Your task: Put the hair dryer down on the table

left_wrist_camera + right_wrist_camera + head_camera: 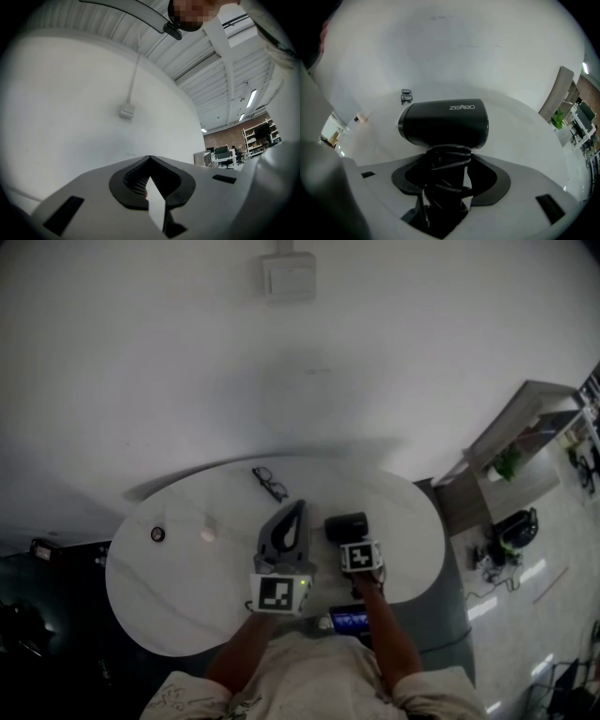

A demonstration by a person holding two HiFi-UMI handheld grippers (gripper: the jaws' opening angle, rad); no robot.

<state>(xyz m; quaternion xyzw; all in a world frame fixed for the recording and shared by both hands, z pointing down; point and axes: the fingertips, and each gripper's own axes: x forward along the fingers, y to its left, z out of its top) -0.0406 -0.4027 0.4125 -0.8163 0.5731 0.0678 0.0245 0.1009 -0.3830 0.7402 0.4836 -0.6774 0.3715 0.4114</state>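
A black hair dryer [345,526] [445,123] hangs over the white oval table [187,606] [520,136], its barrel lying sideways and its cord wound round the handle. My right gripper [356,538] [446,171] is shut on that wrapped handle and points steeply down. Whether the dryer touches the tabletop I cannot tell. My left gripper [298,510] [150,159] stays beside it on the left, over the table's middle. Its jaws meet at the tips with nothing between them. In the left gripper view it faces the white wall.
A pair of glasses [270,482] [406,96] lies at the table's far side. A small dark round thing [157,533] and a small pale one [208,533] [361,118] sit at the left. A lit screen [350,620] is by the front edge. Shelving [525,427] stands to the right.
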